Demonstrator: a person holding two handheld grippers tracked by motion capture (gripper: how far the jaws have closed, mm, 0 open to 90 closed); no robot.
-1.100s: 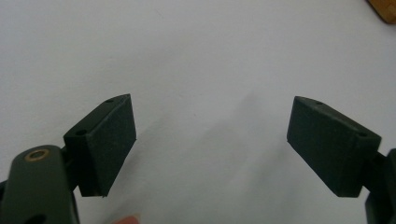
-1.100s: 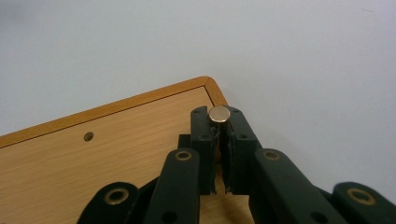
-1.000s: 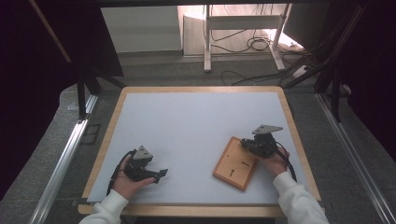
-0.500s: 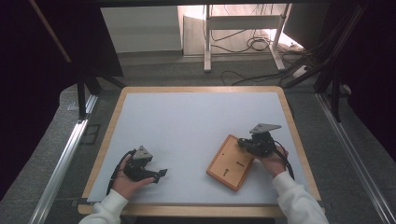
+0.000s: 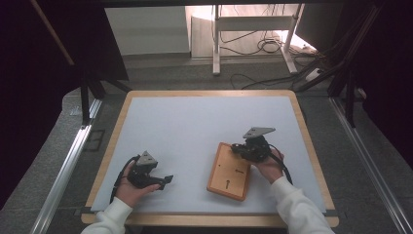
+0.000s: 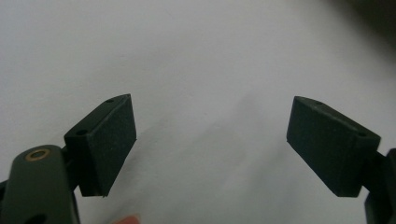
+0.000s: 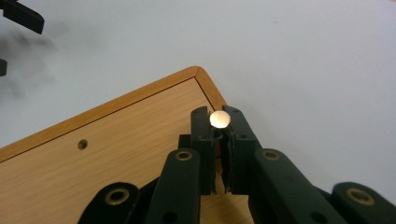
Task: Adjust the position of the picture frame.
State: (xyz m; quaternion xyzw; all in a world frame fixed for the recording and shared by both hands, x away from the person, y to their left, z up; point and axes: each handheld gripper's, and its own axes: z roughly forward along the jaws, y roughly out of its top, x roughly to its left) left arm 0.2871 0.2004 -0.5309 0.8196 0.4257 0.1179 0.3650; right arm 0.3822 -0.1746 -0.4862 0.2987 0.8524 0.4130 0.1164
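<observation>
A flat wooden board (image 5: 228, 171) with a keyhole slot lies on the white mat (image 5: 195, 122), front right. My right gripper (image 5: 238, 148) is at the board's far corner, jaws shut on a small shiny round-headed knob (image 7: 220, 119) just above the board (image 7: 107, 154). In the right gripper view the gripper (image 7: 219, 123) pinches the knob between its fingertips. My left gripper (image 5: 167, 179) rests at the front left in the person's hand. In the left gripper view it (image 6: 210, 140) stands open over bare mat, nothing between its pads (image 6: 112, 140).
The mat covers a table with a wooden rim (image 5: 108, 161). Metal rails (image 5: 63, 170) run along both sides. Beyond the far edge are a white stand (image 5: 253, 29) and cables on the floor. The left gripper's jaws (image 7: 21, 16) show at the right gripper view's top left.
My right gripper has moved left and a little up, and the board has slid and turned left with it. The left gripper has stayed still.
</observation>
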